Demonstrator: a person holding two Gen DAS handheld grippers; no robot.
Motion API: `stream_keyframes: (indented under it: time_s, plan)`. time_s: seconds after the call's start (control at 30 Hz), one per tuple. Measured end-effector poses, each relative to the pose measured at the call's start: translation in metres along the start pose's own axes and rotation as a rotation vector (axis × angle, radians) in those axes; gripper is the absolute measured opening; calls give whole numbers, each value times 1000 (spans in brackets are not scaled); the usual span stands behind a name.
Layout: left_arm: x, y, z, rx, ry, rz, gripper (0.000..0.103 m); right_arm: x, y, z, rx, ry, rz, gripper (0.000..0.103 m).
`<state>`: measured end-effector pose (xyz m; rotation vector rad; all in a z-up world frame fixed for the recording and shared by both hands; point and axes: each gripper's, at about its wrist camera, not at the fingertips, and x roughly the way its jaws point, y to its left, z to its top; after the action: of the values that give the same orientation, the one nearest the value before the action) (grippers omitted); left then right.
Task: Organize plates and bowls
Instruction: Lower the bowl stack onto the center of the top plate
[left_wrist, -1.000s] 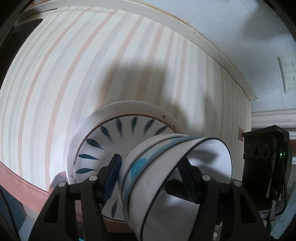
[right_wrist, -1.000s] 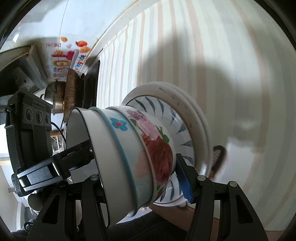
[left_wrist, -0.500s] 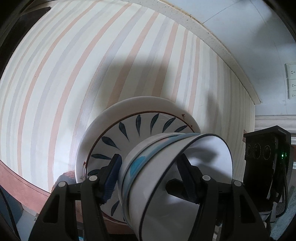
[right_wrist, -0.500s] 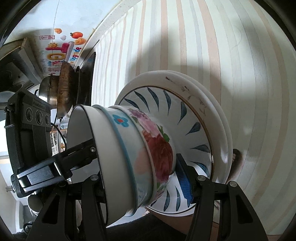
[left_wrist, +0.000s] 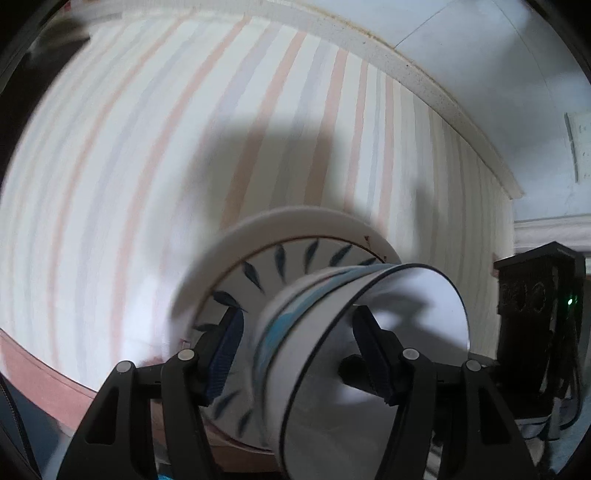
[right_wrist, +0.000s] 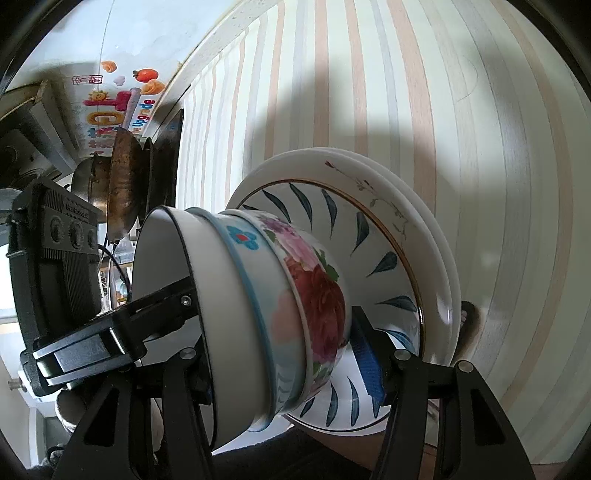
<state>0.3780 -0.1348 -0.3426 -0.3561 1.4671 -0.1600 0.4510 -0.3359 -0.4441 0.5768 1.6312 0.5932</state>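
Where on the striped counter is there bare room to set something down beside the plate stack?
Free: the striped counter between the plate stack and its pale back edge; also the broad stretch beyond the stack toward the counter's reddish edge. Crowded: the counter end with the wok and pot, and the stack itself, topped by nested bowls.

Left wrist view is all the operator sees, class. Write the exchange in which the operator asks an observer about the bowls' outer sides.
Operator: What decorates the bowl nearest the plates?
Observer: The floral bowl bears red and pink roses.
Operator: How many bowls are nested?
Observer: Three: a blue-flower bowl sits between it and the white bowl.
Operator: Anything outside my frame?
Observer: A brown wok shows at the left, beside the striped surface.
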Motion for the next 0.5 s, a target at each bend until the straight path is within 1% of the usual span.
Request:
stream_keyframes:
  time_s: [0.13,0.2,0.33,0.4,0.47,0.5]
  plan:
    - [-14,0,-4,39,-41,59,60,0,2,-4,8,-6,-11,61]
    - [-21,0,-6,59,-58,80,60,1,5,-8,3,-5,-27,64]
    - [-31,0,-10,73,-85,98,60,-5,8,-13,-9,-28,-58,65]
    - [-39,-1,-13,74,-109,103,61,-14,12,-16,-22,-56,-78,65]
    - [-49,-4,-17,87,-157,123,65,-27,20,-20,-44,-95,-119,65]
    - [-57,-7,-20,103,-197,155,70,-32,24,-21,-58,-114,-140,69]
